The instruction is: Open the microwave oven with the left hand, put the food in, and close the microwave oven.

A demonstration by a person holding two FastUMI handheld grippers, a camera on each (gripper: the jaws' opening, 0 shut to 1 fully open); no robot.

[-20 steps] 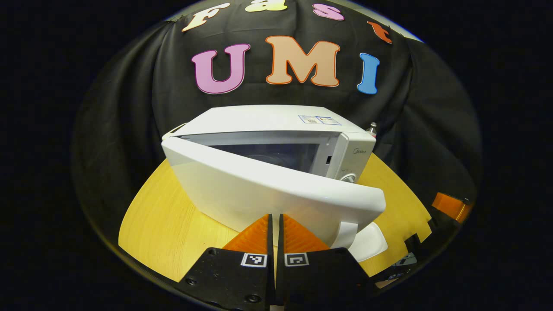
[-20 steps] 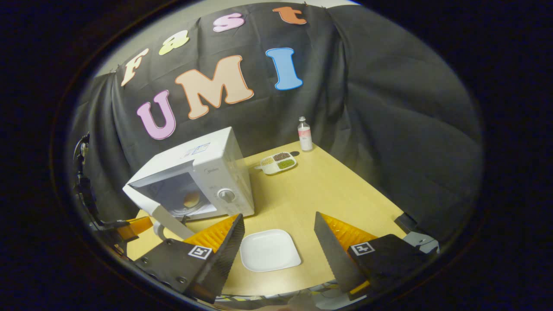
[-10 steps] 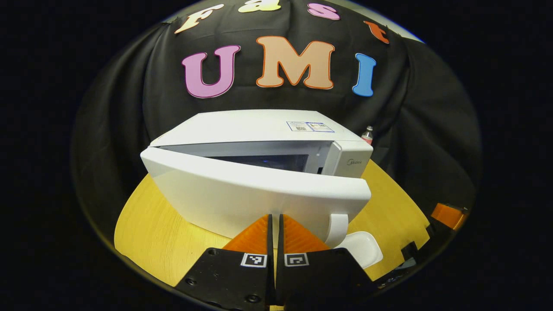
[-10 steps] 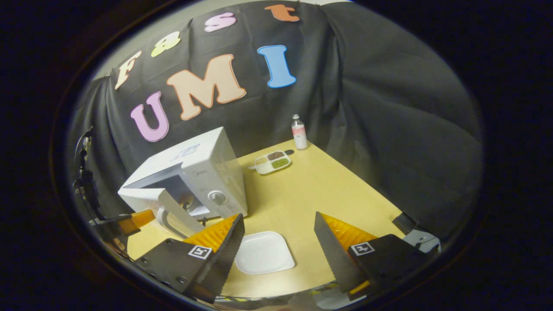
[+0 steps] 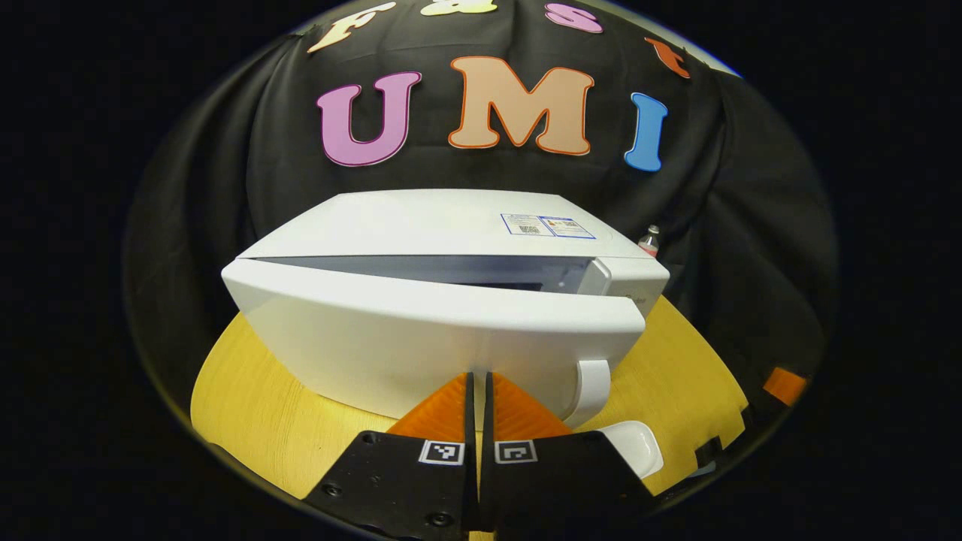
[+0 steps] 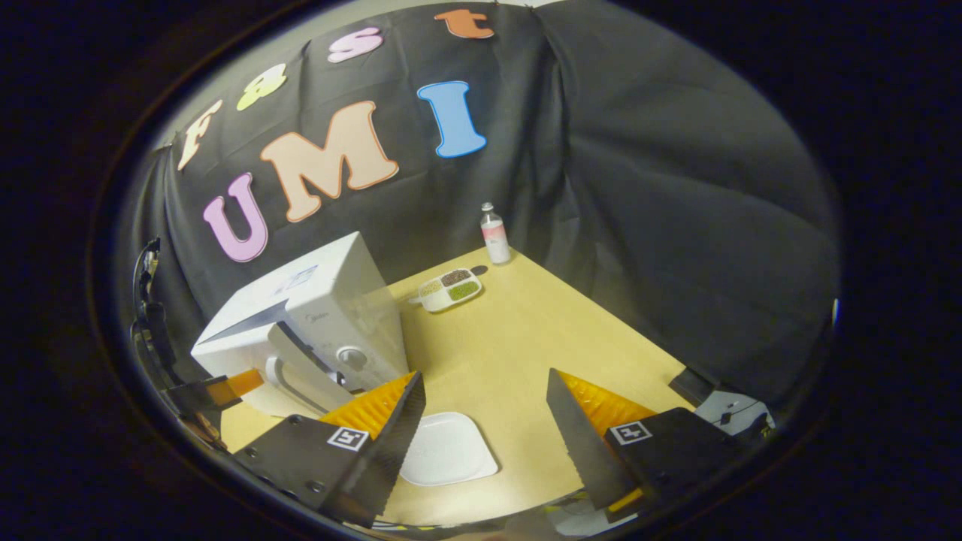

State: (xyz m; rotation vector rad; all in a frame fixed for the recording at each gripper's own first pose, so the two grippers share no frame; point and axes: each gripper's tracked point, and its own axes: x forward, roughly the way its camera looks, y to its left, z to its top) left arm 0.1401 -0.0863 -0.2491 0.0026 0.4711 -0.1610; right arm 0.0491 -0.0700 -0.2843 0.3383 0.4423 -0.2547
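Note:
The white microwave [image 5: 451,225] stands on the yellow table, its door [image 5: 421,338] ajar by a narrow wedge at the handle side. My left gripper [image 5: 477,391] is shut with nothing between its fingers, tips against the door's outer face left of the curved handle [image 5: 590,391]. The door hides what is inside. In the right gripper view the microwave [image 6: 331,300] is at the left, with the left gripper [image 6: 225,387] at its door. My right gripper [image 6: 485,421] hangs open over the table's near edge, above an empty white plate [image 6: 447,454].
A divided tray of grains [image 6: 449,288] and a small bottle [image 6: 494,233] stand at the far corner of the table [image 6: 526,330]. The white plate [image 5: 635,447] lies just right of the door handle. Black cloth walls close in behind and to the right.
The door has swung from about half open to nearly shut, with my shut left gripper following its face. The right gripper stayed open and drifted slightly; the oven's inside is now hidden.

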